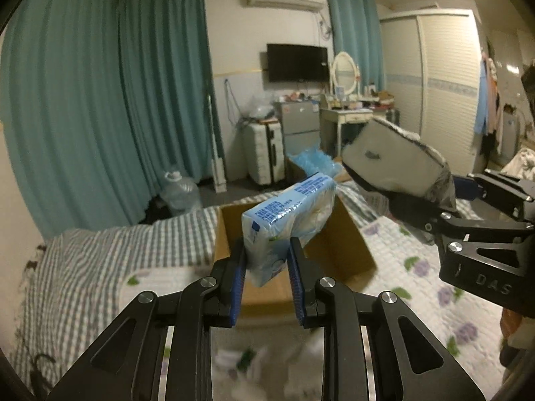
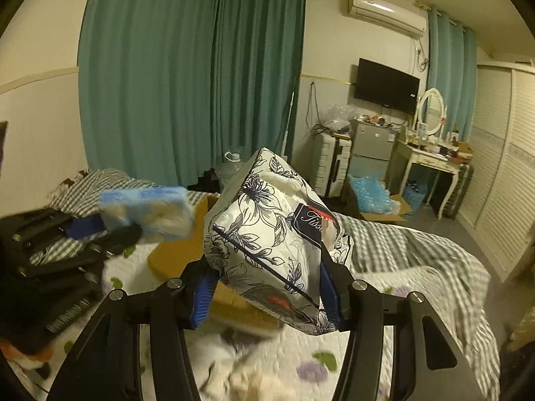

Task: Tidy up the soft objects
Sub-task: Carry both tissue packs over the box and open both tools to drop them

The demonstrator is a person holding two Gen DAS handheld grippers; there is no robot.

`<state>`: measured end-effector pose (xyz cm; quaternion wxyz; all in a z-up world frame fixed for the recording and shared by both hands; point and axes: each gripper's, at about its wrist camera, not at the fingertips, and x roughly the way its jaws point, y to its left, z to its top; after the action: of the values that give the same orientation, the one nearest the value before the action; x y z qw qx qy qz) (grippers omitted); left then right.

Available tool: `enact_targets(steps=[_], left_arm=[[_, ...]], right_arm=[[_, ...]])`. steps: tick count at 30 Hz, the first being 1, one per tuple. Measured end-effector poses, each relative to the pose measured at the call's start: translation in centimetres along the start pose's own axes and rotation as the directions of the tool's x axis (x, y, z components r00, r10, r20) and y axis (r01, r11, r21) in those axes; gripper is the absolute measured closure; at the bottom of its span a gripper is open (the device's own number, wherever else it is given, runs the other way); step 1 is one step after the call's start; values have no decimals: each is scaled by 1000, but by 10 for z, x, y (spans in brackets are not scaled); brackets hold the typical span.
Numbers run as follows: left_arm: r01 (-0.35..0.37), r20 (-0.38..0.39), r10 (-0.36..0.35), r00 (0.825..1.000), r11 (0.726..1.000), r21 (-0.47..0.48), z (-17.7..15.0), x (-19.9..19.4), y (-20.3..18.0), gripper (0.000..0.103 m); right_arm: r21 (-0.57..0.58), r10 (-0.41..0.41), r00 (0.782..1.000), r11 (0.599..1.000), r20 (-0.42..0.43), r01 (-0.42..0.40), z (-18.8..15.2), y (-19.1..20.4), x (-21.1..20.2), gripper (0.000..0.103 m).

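Tissue packs are both in the air over the bed [image 1: 100, 260], each gripped by 1 pair of tongs, with the open box [image 1: 334, 250] lying on the quilt below and ahead of them. Largest of the 2 is the floral pack [image 2: 267, 234], clenched across its lower half by the right tongs [image 2: 267, 295]; it bulges and sags, so I judge it needs a steady, level carry and a low release, or it may catch the cardboard rim and flop out. Next is the blue pack [image 1: 287, 220], pinched at 1 end by the left tongs [image 1: 265, 267], with most of its length sticking out beyond the pads and tilting up over the box mouth. That end grip looks weak to me; lowering it nose-first into the box before letting go should keep it from twisting free. Since the 2 tools are near each other, placing 1 pack at a time seems wise, leaving room beside it for the other.
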<state>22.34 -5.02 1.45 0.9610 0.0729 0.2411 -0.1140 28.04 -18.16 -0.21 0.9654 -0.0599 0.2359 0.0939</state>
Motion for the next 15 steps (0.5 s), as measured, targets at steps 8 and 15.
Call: enact_targets(steps=[8,15], left_arm=[[-32,-70,34,997,999,26,-12,98,4,78],[-54,-109,55,993,998,11,-30,133,7,59]], right_arm=[[37,70,994,997,-83,-67,0,-14,115,49],[44,85,994,996,-72,-82,-8,-12,146,33]])
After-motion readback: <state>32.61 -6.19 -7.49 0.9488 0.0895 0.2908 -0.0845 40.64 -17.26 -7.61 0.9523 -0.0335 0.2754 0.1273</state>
